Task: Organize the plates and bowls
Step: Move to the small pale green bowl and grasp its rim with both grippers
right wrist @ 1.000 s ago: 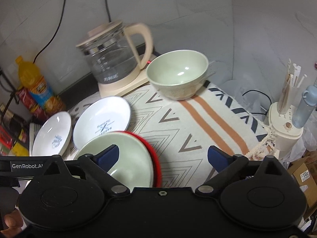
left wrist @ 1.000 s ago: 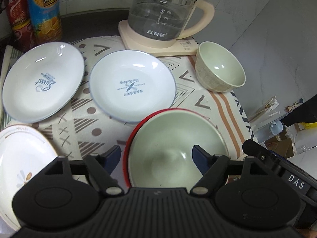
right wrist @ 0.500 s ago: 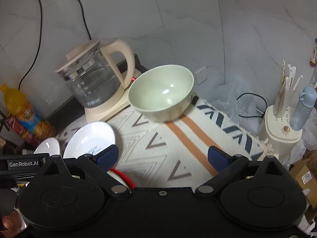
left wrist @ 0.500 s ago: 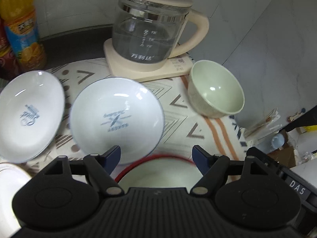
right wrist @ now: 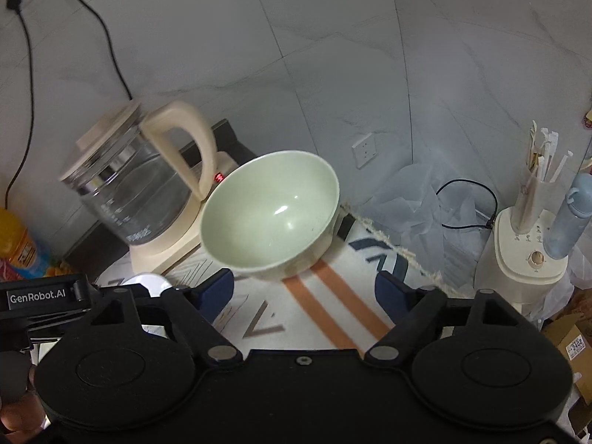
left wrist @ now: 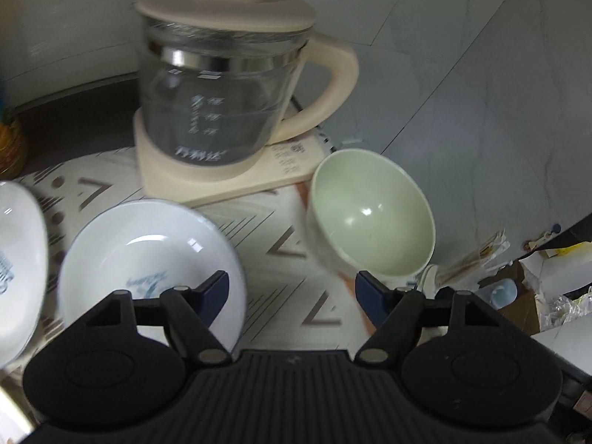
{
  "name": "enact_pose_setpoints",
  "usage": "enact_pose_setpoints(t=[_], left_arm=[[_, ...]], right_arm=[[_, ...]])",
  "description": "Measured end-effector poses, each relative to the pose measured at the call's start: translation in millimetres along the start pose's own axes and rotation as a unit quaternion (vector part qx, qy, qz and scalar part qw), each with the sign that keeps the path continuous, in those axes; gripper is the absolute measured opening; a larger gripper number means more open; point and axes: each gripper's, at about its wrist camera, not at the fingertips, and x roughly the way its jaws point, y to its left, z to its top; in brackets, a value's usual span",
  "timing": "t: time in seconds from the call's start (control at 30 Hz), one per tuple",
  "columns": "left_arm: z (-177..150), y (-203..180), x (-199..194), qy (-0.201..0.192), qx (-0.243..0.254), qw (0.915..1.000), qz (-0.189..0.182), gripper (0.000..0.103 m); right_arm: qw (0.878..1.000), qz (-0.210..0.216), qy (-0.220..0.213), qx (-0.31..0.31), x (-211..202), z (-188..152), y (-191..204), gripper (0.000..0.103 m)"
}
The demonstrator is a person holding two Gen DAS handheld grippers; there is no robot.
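Observation:
A pale green bowl [left wrist: 370, 218] [right wrist: 272, 216] stands near the back right corner of the patterned cloth, beside the kettle base. My right gripper [right wrist: 305, 290] hovers just in front of that bowl, its jaws closing with nothing between them. My left gripper [left wrist: 292, 298] is over the cloth, jaws closing slightly and empty, with the green bowl just beyond its right fingertip. A white plate with blue print [left wrist: 148, 259] lies under its left finger, and a second white plate [left wrist: 18, 259] shows at the left edge.
A glass kettle with a cream handle [left wrist: 222, 100] [right wrist: 137, 185] stands on its base at the back. An orange drink bottle [right wrist: 18, 248] is at the left. A cream appliance holding straws and a blue bottle [right wrist: 532, 248] sits right of the table edge.
Both grippers have moved forward toward the back of the table. The red-rimmed bowl has dropped out of both views, the small green bowl looms larger, and the right jaws have narrowed.

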Motion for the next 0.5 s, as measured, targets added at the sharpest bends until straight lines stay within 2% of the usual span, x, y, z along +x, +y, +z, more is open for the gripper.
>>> enact_pose_setpoints(t=[0.2,0.27,0.5], left_arm=[[14,-12,29,0.001,-0.004,1.0,0.001,0.067],[16,-14,41,0.01,-0.01,0.9999,0.004,0.059],[19,-18,77,0.033,-0.014,0.9993,0.013,0.044]], right_arm=[[1.0,0.005,0.007,0.009,23,15,-11,0.065],[1.0,0.009,0.01,0.011,31,20,-13,0.063],[0.999,0.011,0.037,0.02,63,24,-18,0.052]])
